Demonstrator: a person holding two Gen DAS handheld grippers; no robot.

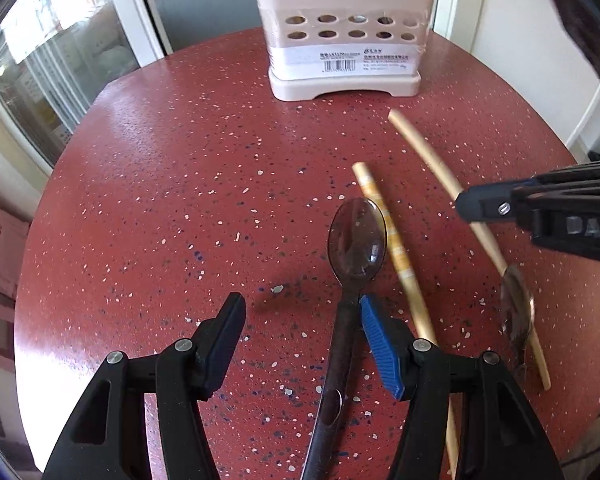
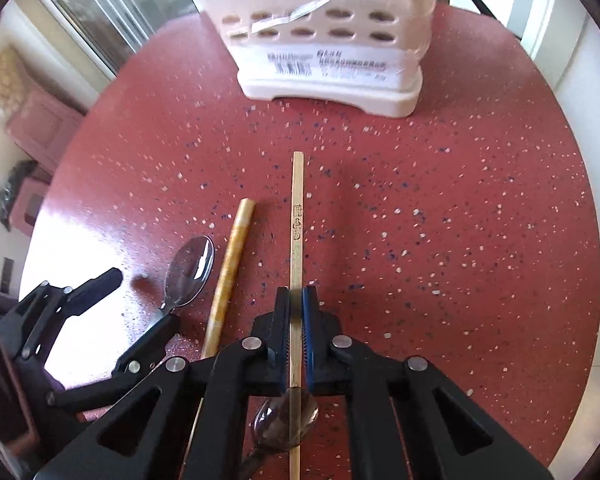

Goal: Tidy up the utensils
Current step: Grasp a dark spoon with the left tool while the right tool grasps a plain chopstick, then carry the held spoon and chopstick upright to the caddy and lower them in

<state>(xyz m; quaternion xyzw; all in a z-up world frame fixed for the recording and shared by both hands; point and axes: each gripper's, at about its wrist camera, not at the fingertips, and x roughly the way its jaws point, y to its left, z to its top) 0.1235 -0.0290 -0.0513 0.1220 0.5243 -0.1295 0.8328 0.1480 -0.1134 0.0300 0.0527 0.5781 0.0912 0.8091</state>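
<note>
In the left wrist view, the left gripper [image 1: 300,320] sits at the bottom of the frame with its two fingers wide apart and nothing squeezed between them. A metal spoon [image 1: 356,236] lies in the gap, close against the blue pad [image 1: 380,348] on the right side. Its bowl points up the frame and its handle runs down toward the camera, so the spoon's long line goes the same way the fingers point. To close on it, the fingers just have to come together. A patterned chopstick [image 1: 392,248] lies just right of the spoon, slanting the same way. The pink utensil holder [image 1: 344,36] stands at the top middle of the frame on the red speckled table [image 1: 160,184], well apart from the spoon and straight ahead. The right gripper [image 1: 484,204] pokes in from the right edge over a plain chopstick [image 1: 420,148]. In the right wrist view, the right gripper [image 2: 297,300] is closed tight on the plain wooden chopstick [image 2: 298,208], low in the middle of the frame. The stick points straight up the frame toward the utensil holder [image 2: 328,60] at the top. A second spoon [image 2: 286,422] lies under the stick's near end. I think the right hand is nearer to being ready, since it already holds its stick.
</note>
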